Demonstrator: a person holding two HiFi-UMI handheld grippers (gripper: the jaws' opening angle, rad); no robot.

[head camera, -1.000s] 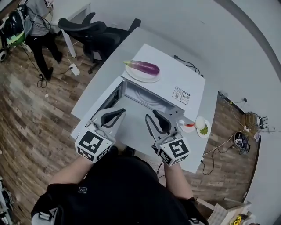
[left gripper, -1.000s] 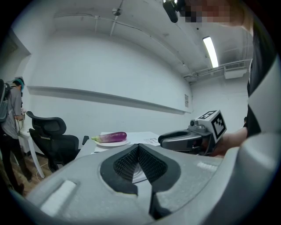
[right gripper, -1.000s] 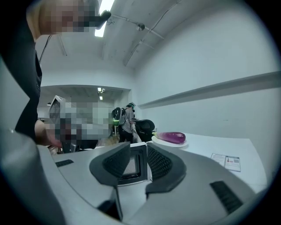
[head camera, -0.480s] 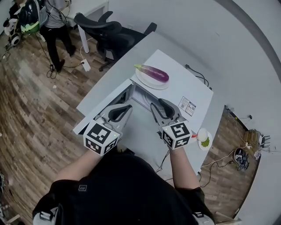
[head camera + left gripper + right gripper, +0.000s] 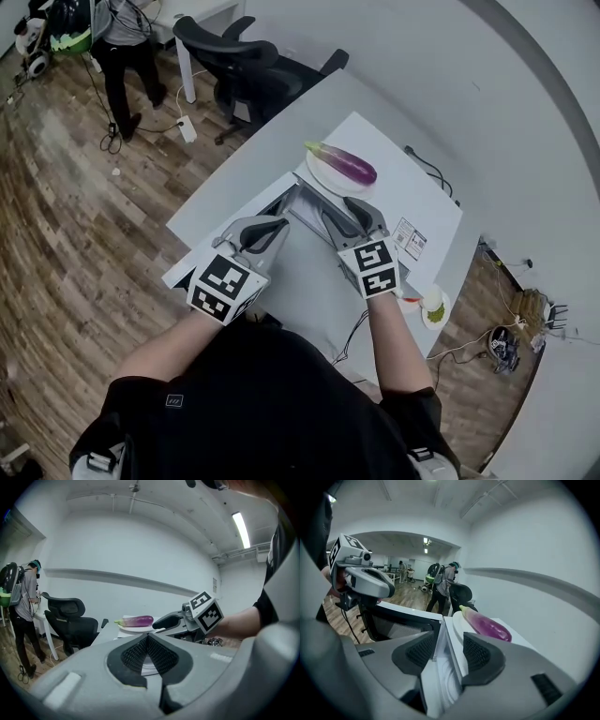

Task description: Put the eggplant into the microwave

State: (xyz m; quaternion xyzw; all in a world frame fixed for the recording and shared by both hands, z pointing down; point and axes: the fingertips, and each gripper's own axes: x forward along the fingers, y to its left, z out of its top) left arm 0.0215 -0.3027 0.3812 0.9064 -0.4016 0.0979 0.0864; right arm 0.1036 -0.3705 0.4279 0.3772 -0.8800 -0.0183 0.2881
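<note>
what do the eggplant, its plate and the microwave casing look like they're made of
Eggplant: glossy purple skin with a green stem end; real or plastic, cannot tell.
Plate: smooth plain white, probably ceramic or melamine.
Microwave casing: flat matte white panels with crisp edges, likely painted sheet metal.

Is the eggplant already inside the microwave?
No, the eggplant lies on a white plate on top of the microwave.
</note>
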